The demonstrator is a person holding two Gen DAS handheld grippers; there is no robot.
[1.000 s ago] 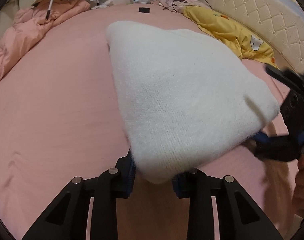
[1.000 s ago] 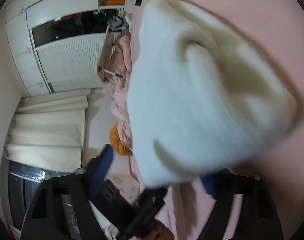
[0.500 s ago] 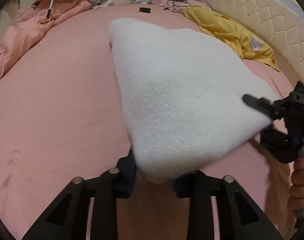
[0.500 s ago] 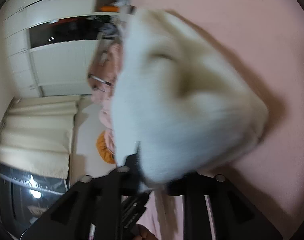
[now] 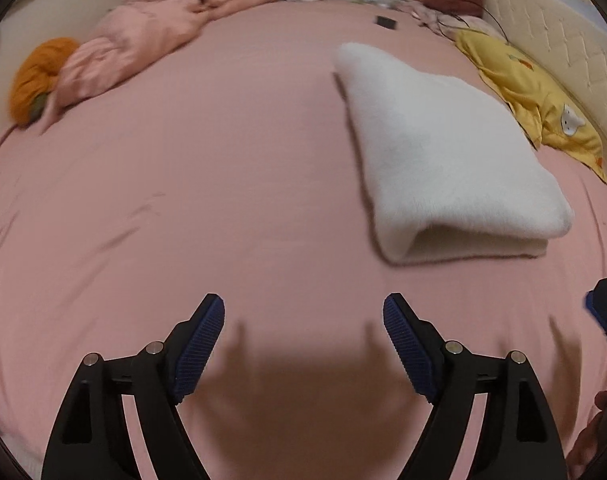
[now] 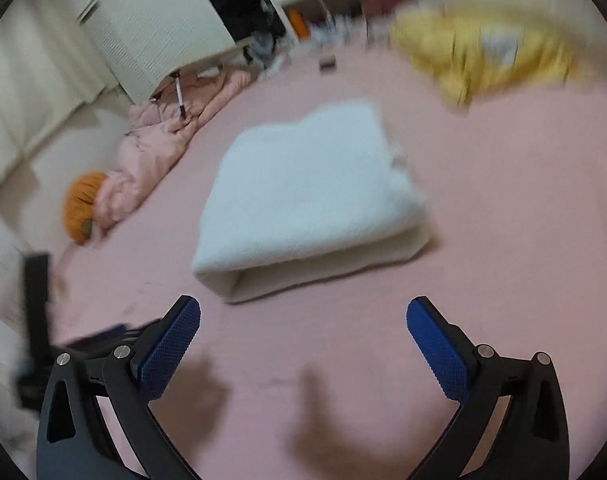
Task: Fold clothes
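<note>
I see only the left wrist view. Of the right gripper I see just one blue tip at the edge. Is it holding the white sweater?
Observer: No. The right gripper has its jaws opening and nothing is between them.
Operator: Where is the sweater from that side?
Observer: The white sweater lies folded on the pink bed sheet, ahead of the pads and apart from them.
Operator: What stands beyond the pink quilt?
Observer: A white wardrobe stands behind the pink quilt, with a dark open section in it.
</note>
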